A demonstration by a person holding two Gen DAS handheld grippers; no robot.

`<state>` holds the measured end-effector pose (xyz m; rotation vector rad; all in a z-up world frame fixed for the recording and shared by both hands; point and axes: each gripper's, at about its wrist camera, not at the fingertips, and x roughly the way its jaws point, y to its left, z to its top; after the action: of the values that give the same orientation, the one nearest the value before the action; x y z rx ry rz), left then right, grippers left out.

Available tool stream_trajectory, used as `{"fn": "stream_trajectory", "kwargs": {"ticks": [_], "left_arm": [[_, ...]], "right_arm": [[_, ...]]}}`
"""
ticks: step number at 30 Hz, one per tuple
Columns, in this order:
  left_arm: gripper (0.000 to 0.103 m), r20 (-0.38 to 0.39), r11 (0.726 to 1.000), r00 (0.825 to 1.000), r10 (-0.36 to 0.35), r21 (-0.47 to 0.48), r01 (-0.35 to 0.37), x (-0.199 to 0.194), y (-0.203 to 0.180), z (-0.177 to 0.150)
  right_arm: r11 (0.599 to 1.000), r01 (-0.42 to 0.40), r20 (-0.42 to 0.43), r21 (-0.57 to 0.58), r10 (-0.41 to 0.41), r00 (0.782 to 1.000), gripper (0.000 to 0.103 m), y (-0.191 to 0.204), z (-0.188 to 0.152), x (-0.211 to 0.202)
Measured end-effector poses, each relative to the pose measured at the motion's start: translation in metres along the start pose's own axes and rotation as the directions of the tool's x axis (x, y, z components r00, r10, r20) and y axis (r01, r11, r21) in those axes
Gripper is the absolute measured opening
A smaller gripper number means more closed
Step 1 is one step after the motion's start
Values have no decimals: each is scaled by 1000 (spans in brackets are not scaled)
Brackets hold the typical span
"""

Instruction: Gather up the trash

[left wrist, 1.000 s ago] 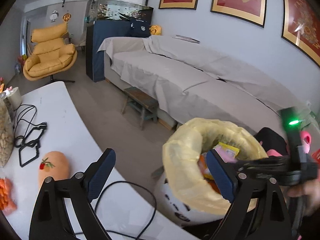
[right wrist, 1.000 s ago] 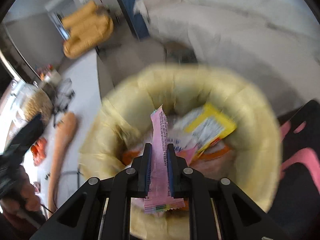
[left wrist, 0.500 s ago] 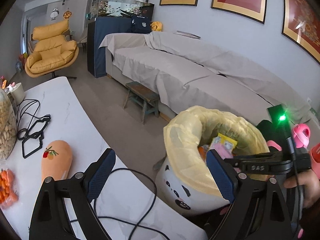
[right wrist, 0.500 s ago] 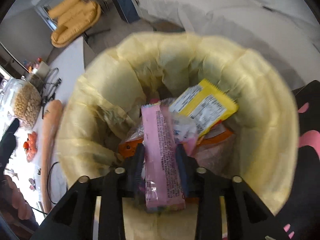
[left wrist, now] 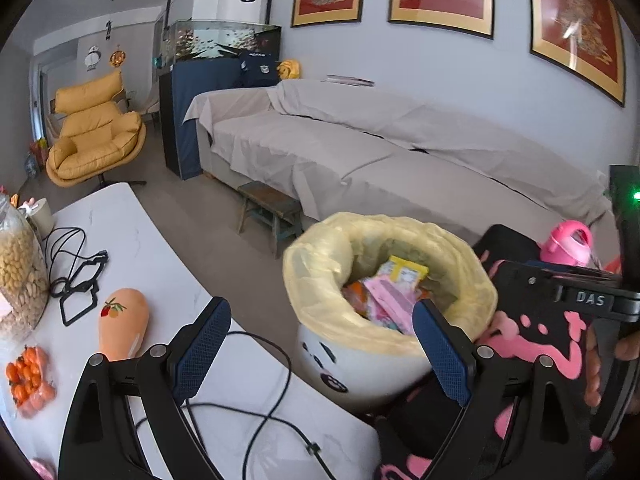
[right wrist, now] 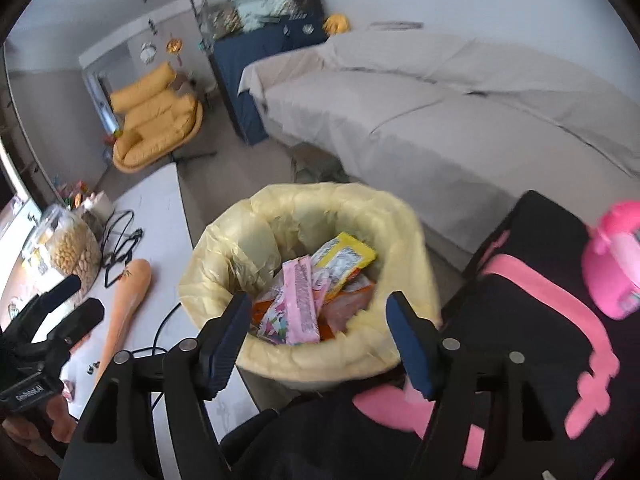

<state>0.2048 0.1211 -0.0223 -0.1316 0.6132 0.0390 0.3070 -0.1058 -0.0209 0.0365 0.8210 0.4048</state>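
Note:
A white bin with a yellow liner [right wrist: 416, 248] [left wrist: 316, 264] stands beside the white table. Inside lie a pink wrapper [right wrist: 300, 300] [left wrist: 390, 298], a yellow packet [right wrist: 346, 258] [left wrist: 406, 272] and orange wrappers. My right gripper [right wrist: 318, 346] is open and empty, just above the bin's near rim. My left gripper [left wrist: 320, 350] is open and empty, over the table edge to the left of the bin.
On the white table [left wrist: 132, 240] lie a peach-coloured soft toy [left wrist: 122, 322], a bag of small oranges [left wrist: 28, 376], a jar of nuts [left wrist: 16, 276] and black cables [left wrist: 80, 276]. A black-and-pink chair [right wrist: 532, 292], a pink bottle [right wrist: 614, 276] and a grey sofa [left wrist: 360, 148] stand around the bin.
My right gripper opened and let the pink wrapper drop into the bin, then drew back up from it. My left gripper stayed open and shifted slightly.

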Motion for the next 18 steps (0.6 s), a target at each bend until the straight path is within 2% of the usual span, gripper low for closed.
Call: {"fn": "stream_trajectory", "kwargs": {"ticks": [5,7,10,14,18], "left_arm": [[92,14,999,1000,-16,31,16,-26,-21,-12],[93,24,998,999,-23,54,22,-41,-30,-18],[96,43,996,998,-47,79,43,-62,-43,-27],[98,82,993,996,-35,113,25,-91,-61,-40],[102,96,991,995,-29,136,15,-116,-75,-55]], "right_arm": [[997,41,95,61,-47,994,82,-11,-30,-53],[995,65,137,74,-75,988,90,-12,-46,-78],[984,155,207,87,-170,963,99,-8,-73,-118],[963,249,254,107,-268,929,101,-6,-105,-156],[955,277,261,106,-296,919,101,-1,-131,-180]]}}
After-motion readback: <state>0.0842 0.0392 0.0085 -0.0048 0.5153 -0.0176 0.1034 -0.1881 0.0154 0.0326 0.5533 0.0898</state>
